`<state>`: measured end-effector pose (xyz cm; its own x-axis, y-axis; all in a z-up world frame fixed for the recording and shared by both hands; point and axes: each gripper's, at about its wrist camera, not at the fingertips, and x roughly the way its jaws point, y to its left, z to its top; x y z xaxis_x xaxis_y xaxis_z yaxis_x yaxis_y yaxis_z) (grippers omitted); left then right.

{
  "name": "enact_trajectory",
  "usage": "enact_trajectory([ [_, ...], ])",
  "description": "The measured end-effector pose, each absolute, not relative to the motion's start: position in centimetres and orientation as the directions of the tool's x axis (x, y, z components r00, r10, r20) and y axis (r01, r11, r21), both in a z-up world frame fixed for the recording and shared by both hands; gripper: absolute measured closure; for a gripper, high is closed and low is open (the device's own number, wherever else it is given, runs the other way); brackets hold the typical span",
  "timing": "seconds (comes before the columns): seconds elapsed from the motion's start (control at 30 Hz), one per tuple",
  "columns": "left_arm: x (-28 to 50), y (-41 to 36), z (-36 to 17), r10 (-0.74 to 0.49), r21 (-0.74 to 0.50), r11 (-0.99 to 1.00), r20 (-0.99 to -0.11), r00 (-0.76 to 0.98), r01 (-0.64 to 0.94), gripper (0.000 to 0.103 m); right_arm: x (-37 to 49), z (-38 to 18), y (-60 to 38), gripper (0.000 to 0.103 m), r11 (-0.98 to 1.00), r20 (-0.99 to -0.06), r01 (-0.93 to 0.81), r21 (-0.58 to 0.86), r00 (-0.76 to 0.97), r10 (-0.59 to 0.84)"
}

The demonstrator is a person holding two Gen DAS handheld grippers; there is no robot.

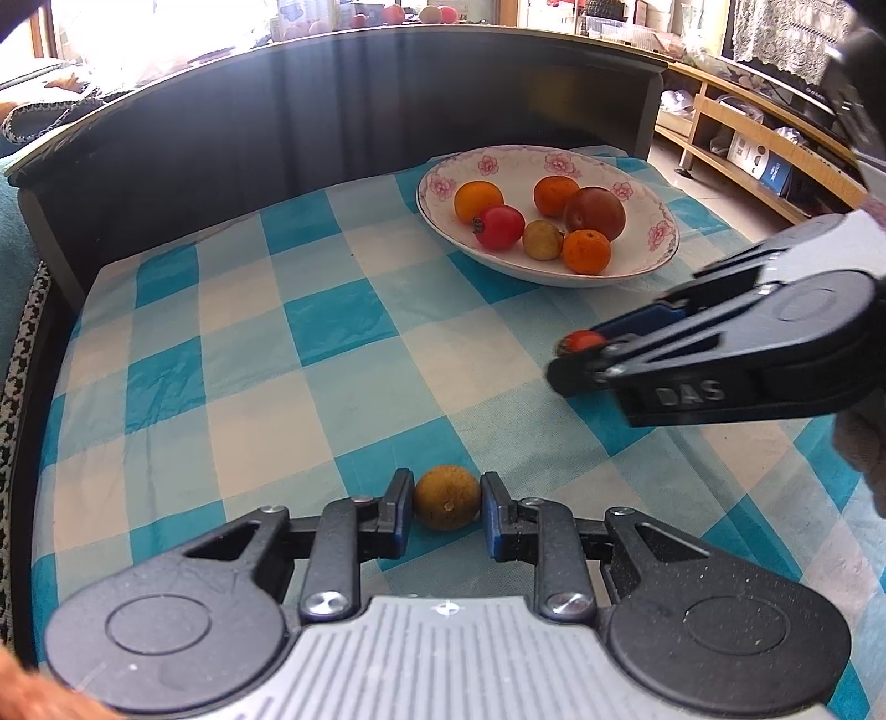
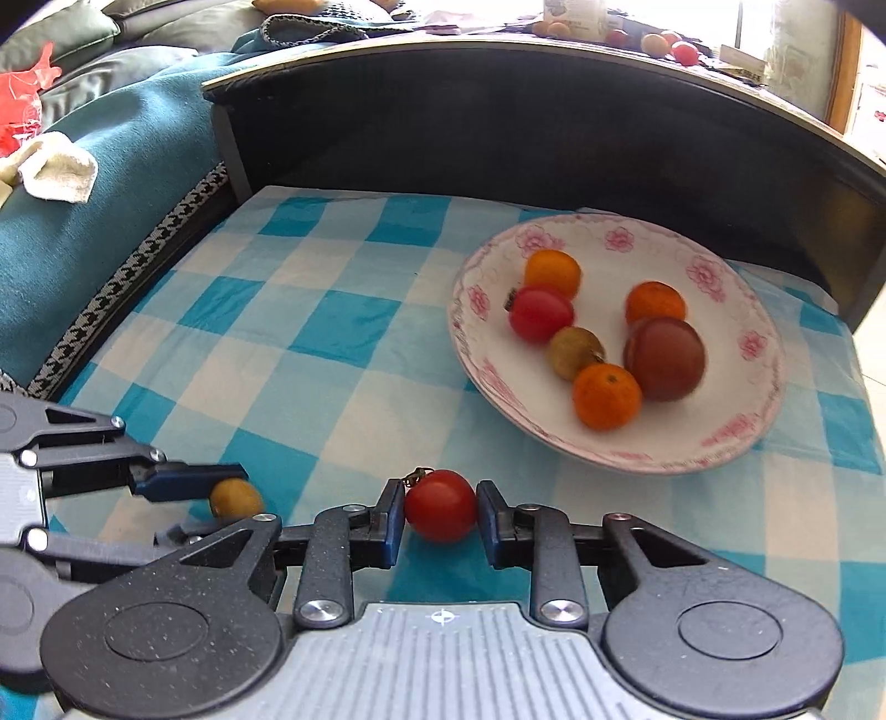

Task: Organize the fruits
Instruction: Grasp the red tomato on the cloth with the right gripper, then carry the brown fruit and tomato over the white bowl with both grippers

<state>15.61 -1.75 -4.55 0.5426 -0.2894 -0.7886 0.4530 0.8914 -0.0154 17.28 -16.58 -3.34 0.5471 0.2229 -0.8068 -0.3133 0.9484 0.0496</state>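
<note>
A floral white plate (image 1: pixel 637 260) (image 2: pixel 731 310) sits at the back right of the blue checked cloth (image 1: pixel 249 332). It holds three oranges, a red tomato (image 1: pixel 499 226), a dark red round fruit (image 1: pixel 595 213) and a small yellow-brown fruit (image 1: pixel 542 239). My left gripper (image 1: pixel 447 492) (image 2: pixel 221 504) is shut on a small brown fruit (image 1: pixel 447 507) (image 2: pixel 239 498) low over the cloth's near side. To its right, my right gripper (image 2: pixel 440 497) (image 1: pixel 578 354) is shut on a red cherry tomato (image 2: pixel 441 515) (image 1: pixel 586 338) in front of the plate.
A dark curved wooden wall (image 1: pixel 387 111) closes the back of the table, with more fruit on its top ledge (image 2: pixel 684 52). A teal sofa (image 2: pixel 111 221) with a white cloth (image 2: pixel 61 171) lies on the left. A wooden shelf unit (image 1: pixel 747 127) stands on the right.
</note>
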Motion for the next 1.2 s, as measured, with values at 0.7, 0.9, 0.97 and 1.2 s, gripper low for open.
enact_trajectory([
  [0.7,11.6,-5.2,-4.6,-0.311,0.003,0.863,-0.784,0.537,0.505,0.068,10.8,-3.5,-21.1,0.081,0.964,-0.836,-0.267,-0.015,0.532,0.134],
  [0.9,10.9,-5.2,-4.7,-0.3,0.015,0.871,-0.775,0.557,0.49,0.066,10.4,-3.6,-21.1,0.08,0.961,-0.832,-0.276,-0.018,0.538,0.139],
  [0.97,10.9,-5.1,-4.7,-0.298,0.018,0.873,-0.772,0.561,0.488,0.065,10.3,-3.6,-21.1,0.08,0.961,-0.831,-0.276,-0.017,0.539,0.14],
  [1.2,10.7,-4.9,-4.7,-0.293,0.013,0.879,-0.774,0.562,0.476,0.063,10.2,-3.6,-21.2,0.08,0.961,-0.83,-0.276,-0.013,0.54,0.144],
])
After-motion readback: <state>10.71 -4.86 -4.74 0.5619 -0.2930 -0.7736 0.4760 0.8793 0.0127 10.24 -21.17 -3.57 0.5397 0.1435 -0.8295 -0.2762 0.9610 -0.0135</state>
